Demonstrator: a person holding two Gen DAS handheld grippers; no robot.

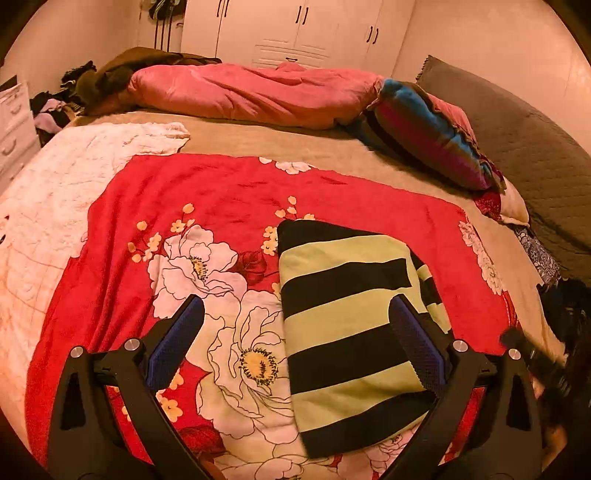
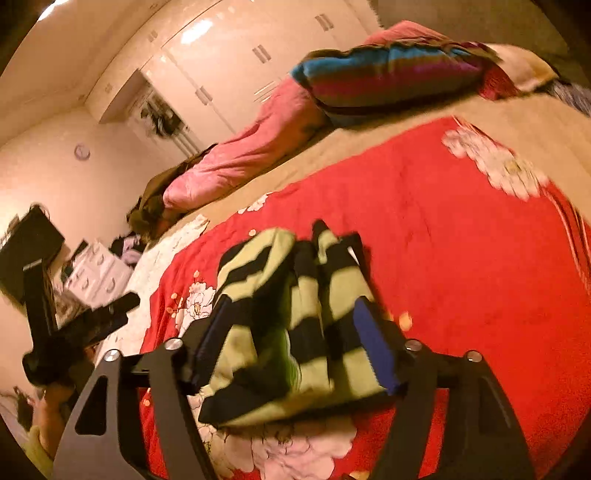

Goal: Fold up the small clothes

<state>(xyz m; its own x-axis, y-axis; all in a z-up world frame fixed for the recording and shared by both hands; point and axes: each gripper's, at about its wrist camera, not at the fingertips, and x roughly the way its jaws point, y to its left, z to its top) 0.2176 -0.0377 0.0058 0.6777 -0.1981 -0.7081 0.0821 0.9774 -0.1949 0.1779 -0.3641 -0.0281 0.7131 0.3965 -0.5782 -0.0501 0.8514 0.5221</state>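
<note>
A small garment with pale green and black stripes (image 1: 347, 325) lies folded on the red floral blanket (image 1: 221, 192). My left gripper (image 1: 295, 306) hovers over its near left part, jaws wide apart, with nothing pressed between the blue pads (image 1: 173, 347). In the right wrist view the striped garment (image 2: 295, 317) looks bunched and blurred between the fingers of my right gripper (image 2: 291, 306). Its jaws stand apart and the blue pads (image 2: 376, 343) do not squeeze the cloth. The left gripper (image 2: 85, 325) shows as a dark shape at the left edge.
A pink duvet (image 1: 251, 92) and a striped pillow (image 1: 424, 136) lie along the far side of the bed. A white cloth (image 1: 74, 184) covers the left part. White wardrobes (image 1: 295, 33) stand behind, and a drawer unit (image 1: 13, 122) with piled clothes at the left.
</note>
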